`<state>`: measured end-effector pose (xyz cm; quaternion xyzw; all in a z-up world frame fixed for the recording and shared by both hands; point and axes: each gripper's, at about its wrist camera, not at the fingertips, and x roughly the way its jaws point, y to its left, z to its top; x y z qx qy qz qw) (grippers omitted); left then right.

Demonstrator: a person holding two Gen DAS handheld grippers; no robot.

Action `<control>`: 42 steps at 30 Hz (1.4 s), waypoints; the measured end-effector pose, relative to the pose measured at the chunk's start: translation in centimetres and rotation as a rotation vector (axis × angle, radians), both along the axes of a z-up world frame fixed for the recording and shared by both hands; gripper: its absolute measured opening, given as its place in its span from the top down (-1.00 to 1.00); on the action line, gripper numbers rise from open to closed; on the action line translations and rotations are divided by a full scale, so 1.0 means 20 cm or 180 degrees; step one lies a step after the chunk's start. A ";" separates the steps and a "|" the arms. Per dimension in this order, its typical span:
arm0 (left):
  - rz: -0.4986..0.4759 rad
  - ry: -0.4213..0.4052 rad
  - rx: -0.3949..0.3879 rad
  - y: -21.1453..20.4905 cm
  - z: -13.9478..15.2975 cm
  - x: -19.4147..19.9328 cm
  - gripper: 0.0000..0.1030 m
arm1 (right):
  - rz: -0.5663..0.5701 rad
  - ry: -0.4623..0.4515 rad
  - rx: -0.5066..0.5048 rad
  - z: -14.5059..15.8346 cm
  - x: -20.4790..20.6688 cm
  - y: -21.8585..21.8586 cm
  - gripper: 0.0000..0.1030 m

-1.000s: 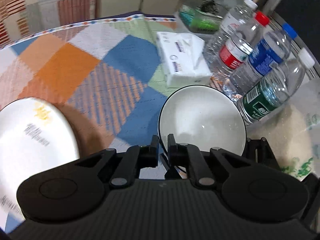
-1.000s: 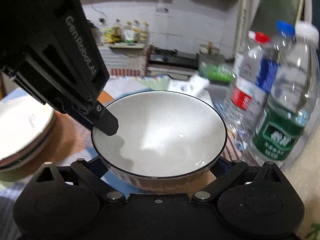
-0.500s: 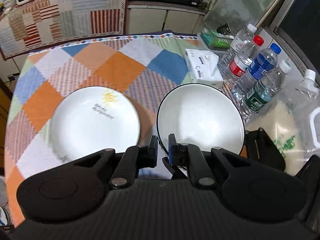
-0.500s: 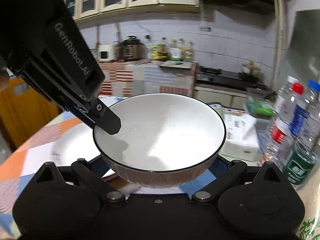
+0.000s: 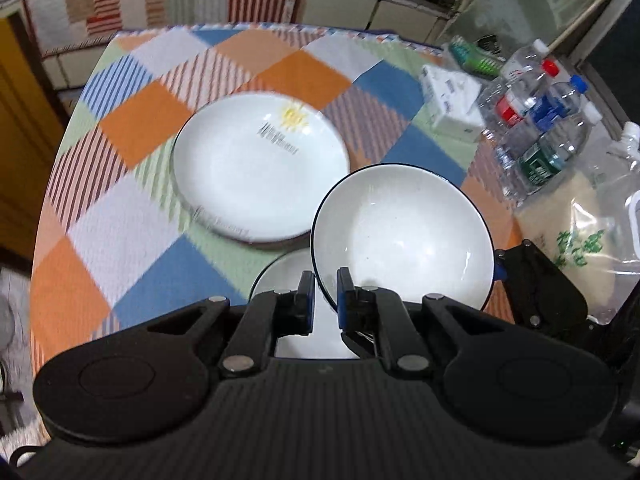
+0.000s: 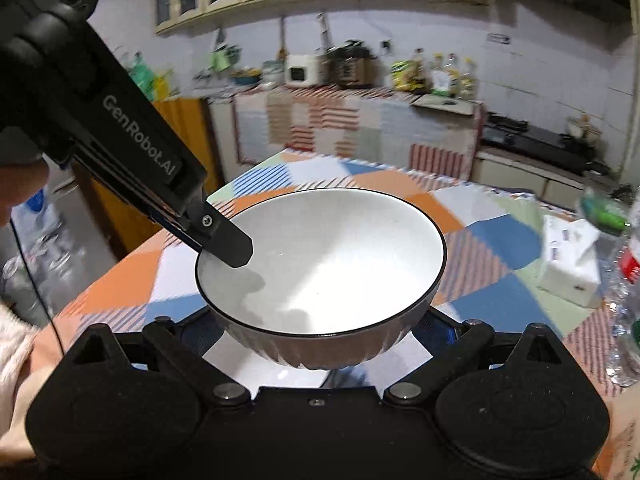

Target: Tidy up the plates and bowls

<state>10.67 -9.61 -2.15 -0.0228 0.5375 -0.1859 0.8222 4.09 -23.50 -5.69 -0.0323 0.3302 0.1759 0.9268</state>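
A white bowl with a dark rim is held in the air above the table. My left gripper is shut on its near-left rim; its finger reaches over the rim in the right wrist view. My right gripper has its fingers spread wide on both sides of the bowl's ribbed base; its fingertips are hidden under the bowl. A white plate with a sun print lies on the checked tablecloth. The rim of a second white dish shows just below the held bowl.
Several water bottles stand at the table's right edge. A tissue pack lies beside them, with a green basket behind. A plastic bag lies at the right. Kitchen counters stand beyond the table.
Both grippers have lifted the bowl higher and moved it back toward the near left. The plate now lies farther ahead and a second dish has appeared beneath the bowl.
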 end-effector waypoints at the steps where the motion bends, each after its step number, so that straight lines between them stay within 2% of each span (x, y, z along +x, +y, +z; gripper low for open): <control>1: 0.0025 0.0022 0.0011 0.01 -0.01 -0.01 0.83 | 0.0056 0.0024 -0.0010 -0.01 0.00 0.01 -0.96; 5: 0.0128 0.0113 0.0088 0.05 -0.05 0.01 0.83 | 0.0154 0.0067 0.0083 -0.02 -0.03 0.04 -0.96; 9: 0.0109 0.0179 0.0058 0.06 -0.08 0.00 0.83 | 0.0199 0.0063 0.0068 -0.06 -0.05 0.06 -0.96; 16: 0.0175 0.0164 0.0287 0.05 -0.14 -0.01 0.83 | 0.0296 0.0203 0.0097 -0.13 -0.06 0.08 -0.96; 21: 0.0092 0.0155 0.0596 0.01 -0.20 0.00 0.83 | 0.0480 0.0224 -0.0071 -0.15 -0.07 0.14 -0.95; 26: 0.0160 0.0285 0.0635 0.01 -0.28 0.00 0.83 | 0.0451 0.0275 -0.0211 -0.18 -0.07 0.17 -0.94; 31: 0.0181 0.0139 0.0673 0.01 -0.30 -0.01 0.77 | 0.0474 0.0217 -0.0446 -0.19 -0.08 0.19 -0.97; 35: 0.0262 -0.0021 0.0427 0.08 -0.24 -0.03 0.38 | 0.0547 0.0178 -0.0426 -0.15 -0.10 0.17 -0.97; 37: 0.0315 -0.0105 0.0280 0.13 -0.22 -0.04 0.32 | 0.0604 0.0151 -0.0389 -0.12 -0.13 0.14 -0.97; 39: 0.0371 -0.0173 0.0137 0.17 -0.21 -0.05 0.13 | 0.0652 0.0131 -0.0339 -0.10 -0.15 0.11 -0.97; 42: 0.0431 -0.0171 -0.0041 0.23 -0.23 -0.06 0.03 | 0.0713 0.0220 -0.0261 -0.11 -0.15 0.06 -0.97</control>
